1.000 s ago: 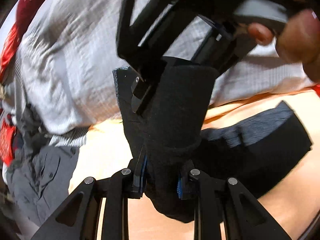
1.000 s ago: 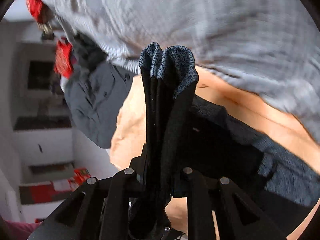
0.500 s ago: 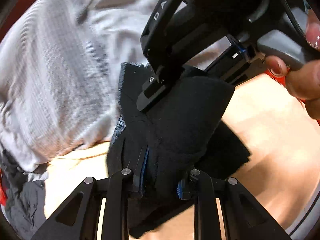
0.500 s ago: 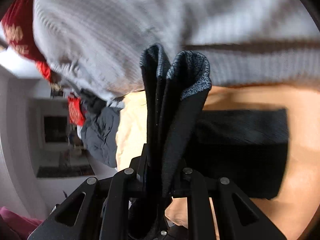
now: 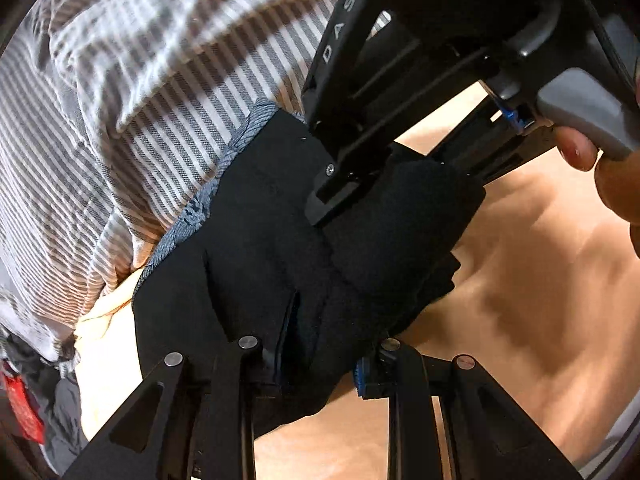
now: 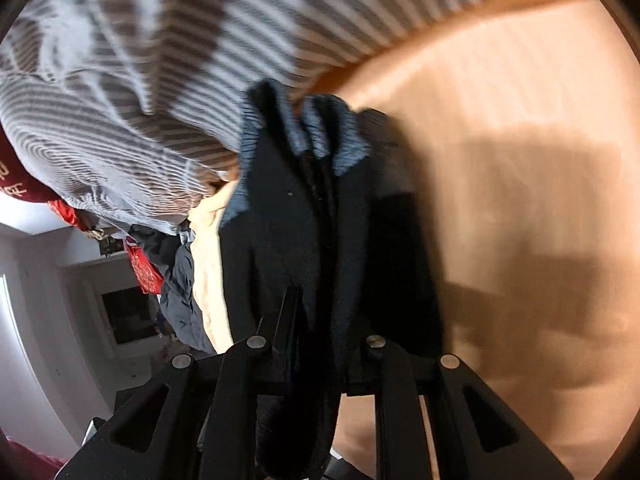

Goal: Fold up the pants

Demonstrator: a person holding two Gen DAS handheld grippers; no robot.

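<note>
The black pants (image 5: 272, 248) are bunched into thick folded layers with a blue-grey inner edge (image 5: 208, 200) showing. My left gripper (image 5: 320, 364) is shut on the lower part of the bundle. My right gripper (image 5: 340, 200) comes in from the upper right in the left wrist view and clamps the same bundle. In the right wrist view my right gripper (image 6: 320, 356) is shut on the pants (image 6: 296, 232), whose blue-grey folded edges (image 6: 316, 136) stick up beyond the fingers. The bundle hangs above the orange table (image 6: 500, 120).
A person in a grey-and-white striped shirt (image 5: 140, 100) stands close behind the pants. Other dark grey clothes (image 6: 180, 292) and something red (image 6: 144, 272) lie at the left edge of the table. A hand (image 5: 600, 168) holds the right gripper's handle.
Both grippers have kept their hold on the pants. The loose part that lay on the table has been gathered up into the bundle, and the views have swung closer to the striped shirt.
</note>
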